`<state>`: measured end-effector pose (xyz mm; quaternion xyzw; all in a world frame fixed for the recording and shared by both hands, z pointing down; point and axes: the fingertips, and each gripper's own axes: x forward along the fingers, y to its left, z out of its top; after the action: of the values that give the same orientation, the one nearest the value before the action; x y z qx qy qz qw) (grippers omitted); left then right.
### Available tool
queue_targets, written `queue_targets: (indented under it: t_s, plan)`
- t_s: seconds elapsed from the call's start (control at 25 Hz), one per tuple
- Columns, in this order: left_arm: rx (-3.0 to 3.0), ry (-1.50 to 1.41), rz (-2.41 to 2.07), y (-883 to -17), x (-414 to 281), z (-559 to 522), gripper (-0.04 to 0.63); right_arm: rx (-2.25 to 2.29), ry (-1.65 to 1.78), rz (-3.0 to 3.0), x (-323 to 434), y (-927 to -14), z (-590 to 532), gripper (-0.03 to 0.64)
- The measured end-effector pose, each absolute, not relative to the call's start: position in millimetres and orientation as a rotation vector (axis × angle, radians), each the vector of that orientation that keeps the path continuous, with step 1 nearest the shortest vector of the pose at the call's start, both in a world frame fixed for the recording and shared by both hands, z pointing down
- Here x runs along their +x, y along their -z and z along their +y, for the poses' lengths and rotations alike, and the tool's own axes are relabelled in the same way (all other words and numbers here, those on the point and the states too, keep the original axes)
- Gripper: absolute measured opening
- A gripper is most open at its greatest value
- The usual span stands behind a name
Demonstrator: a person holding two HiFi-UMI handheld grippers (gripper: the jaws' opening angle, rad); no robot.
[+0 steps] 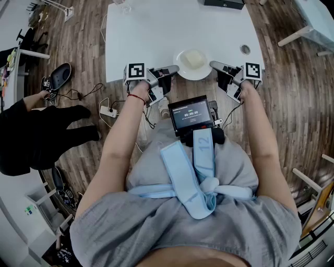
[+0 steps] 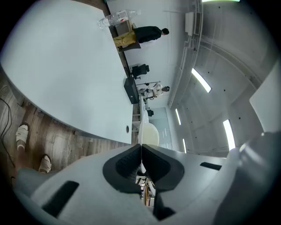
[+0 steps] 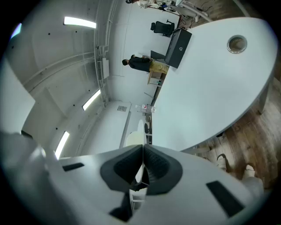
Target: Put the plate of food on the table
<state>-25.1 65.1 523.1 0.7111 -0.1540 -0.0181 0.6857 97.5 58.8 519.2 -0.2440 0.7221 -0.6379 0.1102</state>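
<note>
A white plate (image 1: 191, 77) with a pale yellow block of food (image 1: 193, 58) is held level over the near edge of the white table (image 1: 156, 31). My left gripper (image 1: 174, 69) is shut on the plate's left rim and my right gripper (image 1: 213, 64) is shut on its right rim. In the left gripper view the plate (image 2: 142, 127) shows edge-on, running out from between the closed jaws of the gripper (image 2: 141, 151), with the food (image 2: 151, 134) beside it. The right gripper view shows the same: plate (image 3: 145, 127) edge-on, gripper (image 3: 143, 154) closed on it. Whether the plate touches the table I cannot tell.
A black box (image 1: 223, 3) stands at the table's far edge, a round cable hole (image 1: 245, 49) is near the right corner, and clear glassware (image 1: 125, 6) sits far left. On the wooden floor lie a power strip (image 1: 108, 111) and cables. A person in black (image 1: 42, 130) sits at the left.
</note>
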Motion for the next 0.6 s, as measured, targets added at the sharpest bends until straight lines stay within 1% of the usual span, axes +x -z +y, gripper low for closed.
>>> queue_targets:
  t_s: [0.6]
  plan:
    - [1.6, 0.043, -0.336, -519.9, -21.9, 65.7, 0.025, -0.696, 1.871, 2.078, 98.3, -512.1, 59.7, 0.034]
